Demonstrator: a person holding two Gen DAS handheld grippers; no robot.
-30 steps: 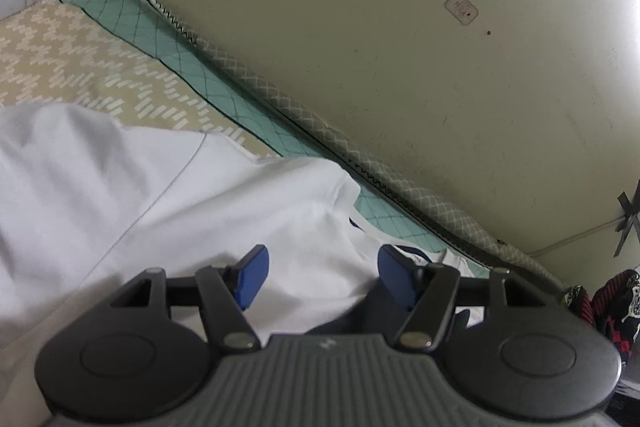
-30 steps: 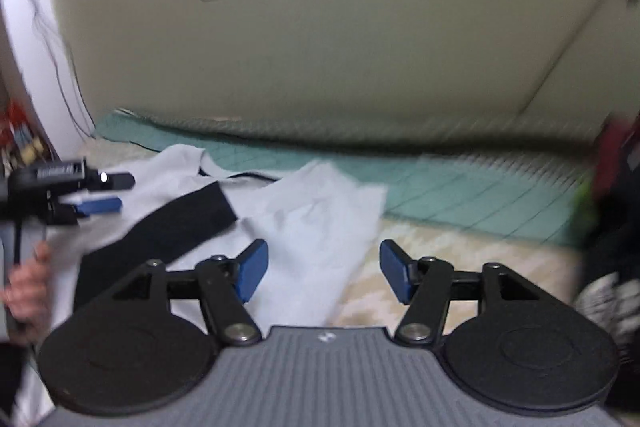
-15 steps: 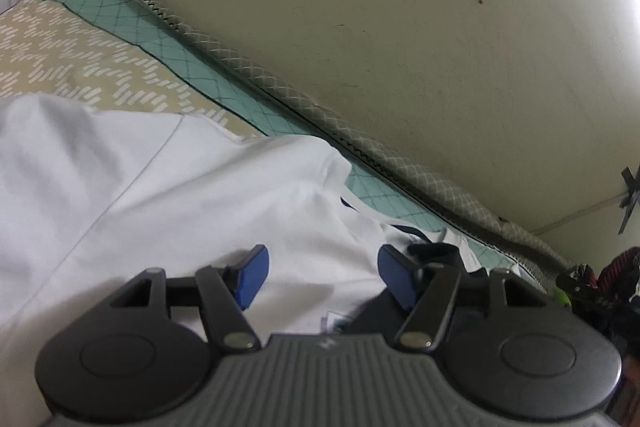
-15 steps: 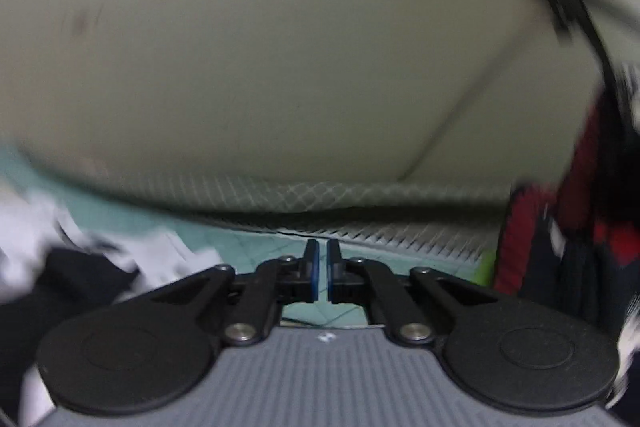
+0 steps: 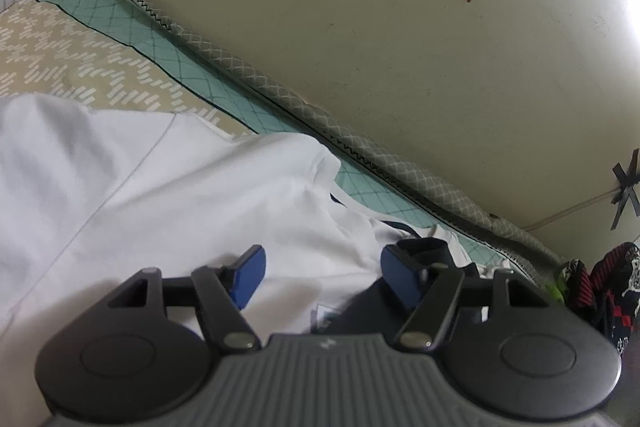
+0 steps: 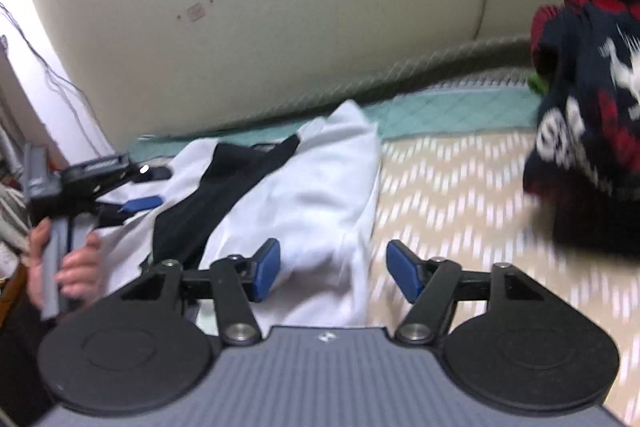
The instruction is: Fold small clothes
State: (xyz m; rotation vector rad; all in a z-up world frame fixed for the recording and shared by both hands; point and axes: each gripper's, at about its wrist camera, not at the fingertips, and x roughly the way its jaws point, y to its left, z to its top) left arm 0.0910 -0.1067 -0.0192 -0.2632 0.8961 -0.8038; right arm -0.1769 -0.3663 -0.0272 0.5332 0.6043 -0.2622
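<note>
A white garment point(image 5: 160, 207) with a black band point(image 6: 224, 195) lies crumpled on the bed. My left gripper point(image 5: 324, 275) hovers just over it near the dark collar part point(image 5: 424, 247). Its jaws are opening and the blue pads point(image 5: 250, 277) press on nothing. In the right wrist view the same garment point(image 6: 320, 195) lies ahead. My right gripper point(image 6: 335, 275) stands over its near right edge, its jaws opening, with cloth below them but not pinched. A hand point(image 6: 60, 267) holds the left gripper point(image 6: 150, 187) at the garment's left side.
The bed has a beige patterned cover point(image 6: 460, 195) with a teal quilted border point(image 5: 192, 67) along the cream wall point(image 5: 360, 47). A pile of dark navy and red clothes point(image 6: 592, 107) sits at the right. Cables point(image 6: 60, 87) hang at the far left.
The right gripper shut on nothing half a second ago while facing the wall and the pile, then swung back left over the white garment and opened. The left view has hardly shifted.
</note>
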